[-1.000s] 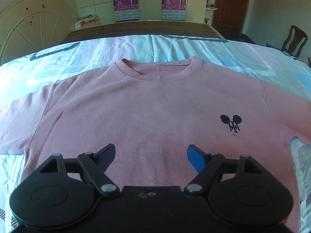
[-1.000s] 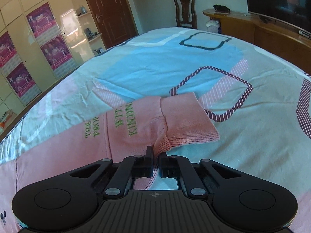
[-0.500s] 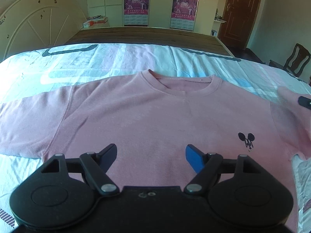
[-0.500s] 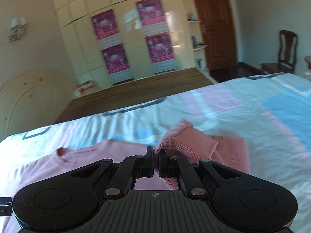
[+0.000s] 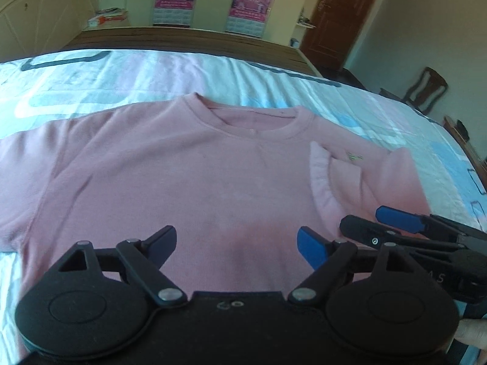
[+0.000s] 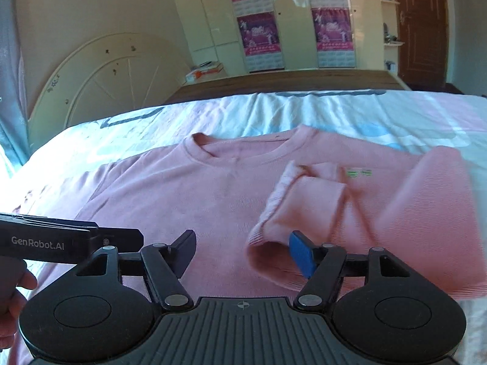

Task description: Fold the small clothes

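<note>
While my tongs gape, one sleeve (image 6: 307, 210) lies folded across the pink shirt (image 5: 182, 176).
Left tongs (image 5: 236, 245) and right tongs (image 6: 242, 254) both empty above it.

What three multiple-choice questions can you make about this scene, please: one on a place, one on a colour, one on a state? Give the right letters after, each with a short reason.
1. Where does the folded sleeve lie?
A. across the sweatshirt's chest
B. hanging off the bed
C. under the neckline

2. What colour is the sweatshirt?
A. grey
B. pink
C. white

3. How is the right gripper?
A. shut on the cuff
B. shut on nothing
C. open

Answers:
1 A: the sleeve rests on the chest, cuff toward the camera.
2 B: the whole garment is pink on the patterned bedsheet.
3 C: its jaws stand wide apart, holding nothing. The left gripper is open too.
</note>
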Action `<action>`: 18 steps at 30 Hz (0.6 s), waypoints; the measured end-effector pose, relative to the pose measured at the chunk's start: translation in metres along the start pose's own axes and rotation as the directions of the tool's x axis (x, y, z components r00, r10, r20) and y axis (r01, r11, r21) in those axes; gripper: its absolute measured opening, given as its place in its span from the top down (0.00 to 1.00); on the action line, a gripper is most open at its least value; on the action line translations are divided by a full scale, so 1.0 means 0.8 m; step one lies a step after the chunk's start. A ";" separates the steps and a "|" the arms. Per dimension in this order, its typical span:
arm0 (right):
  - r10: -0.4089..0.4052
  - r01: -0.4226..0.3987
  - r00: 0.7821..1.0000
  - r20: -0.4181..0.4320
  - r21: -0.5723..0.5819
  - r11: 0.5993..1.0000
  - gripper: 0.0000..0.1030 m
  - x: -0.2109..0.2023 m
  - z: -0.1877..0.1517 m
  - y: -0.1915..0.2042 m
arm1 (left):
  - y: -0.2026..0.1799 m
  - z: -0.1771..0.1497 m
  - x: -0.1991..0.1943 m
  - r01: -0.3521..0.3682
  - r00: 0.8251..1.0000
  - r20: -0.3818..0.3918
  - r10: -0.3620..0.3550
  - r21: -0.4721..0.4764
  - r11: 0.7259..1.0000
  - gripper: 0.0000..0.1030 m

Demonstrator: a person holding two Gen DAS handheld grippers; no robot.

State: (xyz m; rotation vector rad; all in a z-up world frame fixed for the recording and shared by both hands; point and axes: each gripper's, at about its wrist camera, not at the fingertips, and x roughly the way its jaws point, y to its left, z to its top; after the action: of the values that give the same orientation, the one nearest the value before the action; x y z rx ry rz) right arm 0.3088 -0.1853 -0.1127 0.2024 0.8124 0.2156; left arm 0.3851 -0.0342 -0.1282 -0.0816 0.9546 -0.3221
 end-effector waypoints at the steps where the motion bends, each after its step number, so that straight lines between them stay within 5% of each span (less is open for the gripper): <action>1: -0.038 0.038 0.999 0.004 0.006 0.999 0.35 -0.009 -0.004 -0.010 | -0.013 0.000 0.005 0.021 1.000 -0.011 -0.021 0.028 0.999 0.18; 7: -0.250 0.251 0.968 -0.021 0.088 0.964 0.35 -0.054 -0.033 -0.089 | -0.099 -0.012 0.060 0.006 1.000 -0.008 -0.004 0.271 0.963 0.32; 10: -0.305 0.309 0.951 -0.048 0.113 0.944 0.35 -0.067 -0.046 -0.118 | -0.111 -0.010 0.087 0.019 1.000 -0.020 -0.015 0.267 0.963 0.44; 15: -0.340 0.346 0.938 -0.065 0.136 0.929 0.35 -0.077 -0.063 -0.143 | -0.119 -0.003 0.104 -0.006 1.000 0.027 -0.001 0.260 0.966 0.47; 18: -0.348 0.354 0.935 -0.064 0.157 0.922 0.35 -0.075 -0.065 -0.154 | -0.110 0.003 0.105 0.034 0.996 0.070 -0.050 0.211 0.977 0.75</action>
State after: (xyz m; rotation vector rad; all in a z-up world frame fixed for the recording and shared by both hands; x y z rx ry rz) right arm 0.2444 -0.3144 -0.1376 0.2058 0.8872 -0.1894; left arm 0.4117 -0.1433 -0.1747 0.0790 0.8407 -0.4542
